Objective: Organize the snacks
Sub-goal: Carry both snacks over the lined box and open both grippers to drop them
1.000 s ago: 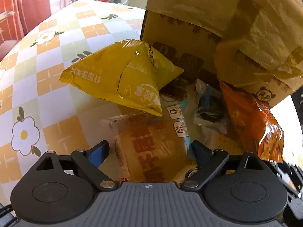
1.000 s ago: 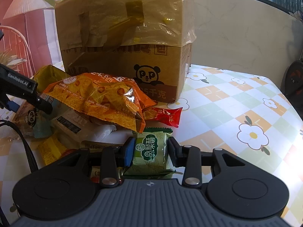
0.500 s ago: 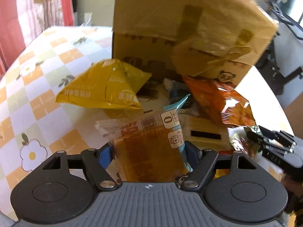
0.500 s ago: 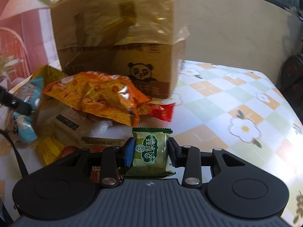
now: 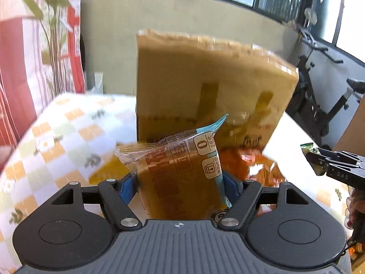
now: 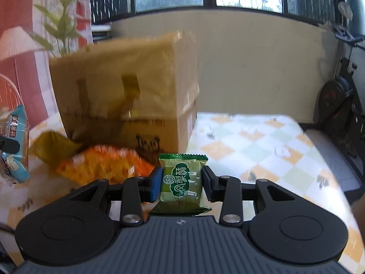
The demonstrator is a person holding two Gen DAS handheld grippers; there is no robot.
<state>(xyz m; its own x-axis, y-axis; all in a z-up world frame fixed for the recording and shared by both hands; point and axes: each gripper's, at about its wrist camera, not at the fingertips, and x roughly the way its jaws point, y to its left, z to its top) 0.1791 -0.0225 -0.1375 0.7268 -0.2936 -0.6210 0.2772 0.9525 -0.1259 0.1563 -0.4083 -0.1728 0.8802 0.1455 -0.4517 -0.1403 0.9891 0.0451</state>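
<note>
My left gripper [image 5: 178, 182] is shut on a clear cake packet with a blue edge [image 5: 180, 171] and holds it up in front of the tall cardboard box [image 5: 205, 91]. My right gripper [image 6: 180, 182] is shut on a small green snack packet [image 6: 181, 182], lifted above the table. The box [image 6: 123, 96] stands ahead and to the left in the right wrist view. The right gripper with the green packet also shows at the right edge of the left wrist view [image 5: 319, 162]. The cake packet shows at the left edge of the right wrist view [image 6: 14, 141].
An orange chip bag [image 6: 102, 164] and a yellow bag [image 6: 52, 146] lie at the foot of the box. The table has a checked floral cloth [image 6: 262, 150]. An exercise bike [image 5: 319, 105] stands beyond the table on the right, a curtain and a plant [image 5: 54, 34] on the left.
Both grippers have risen and tilted up with their packets. The snack pile has dropped low in view and the box top and windows have come into sight.
</note>
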